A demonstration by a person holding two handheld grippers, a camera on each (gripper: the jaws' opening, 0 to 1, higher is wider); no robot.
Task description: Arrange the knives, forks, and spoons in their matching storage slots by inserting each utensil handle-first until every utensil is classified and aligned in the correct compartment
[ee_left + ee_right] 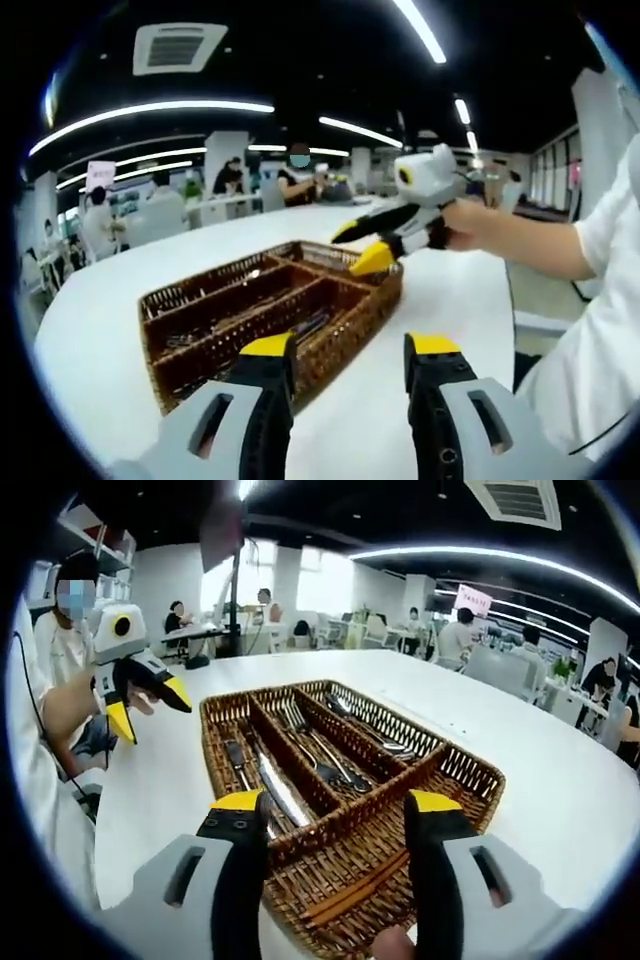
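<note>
My left gripper (350, 360) has its jaws spread wide with nothing between them, held above the white table (100, 340) just short of the near corner of the wicker tray (345, 320). My right gripper (335, 815) is likewise parted and empty, its yellow tips hanging over the tray's (470, 770) near cross compartment, where one long utensil (345, 890) lies; I cannot tell what kind it is.

Past that, the tray's three long slots run away from me. In the right gripper view the left slot holds knives (275, 790), the middle slot forks (310, 745), and the right slot spoons (375, 735), all lying lengthwise inside their slots.

In the left gripper view my right gripper (385, 235) hovers above the tray's far end, held in a hand (470, 222), its yellow tips apart. In the right gripper view my left gripper (140, 695) hangs off the tray's left side, clear of it, tips also apart.

People (455, 635) sit at desks well behind the table.
</note>
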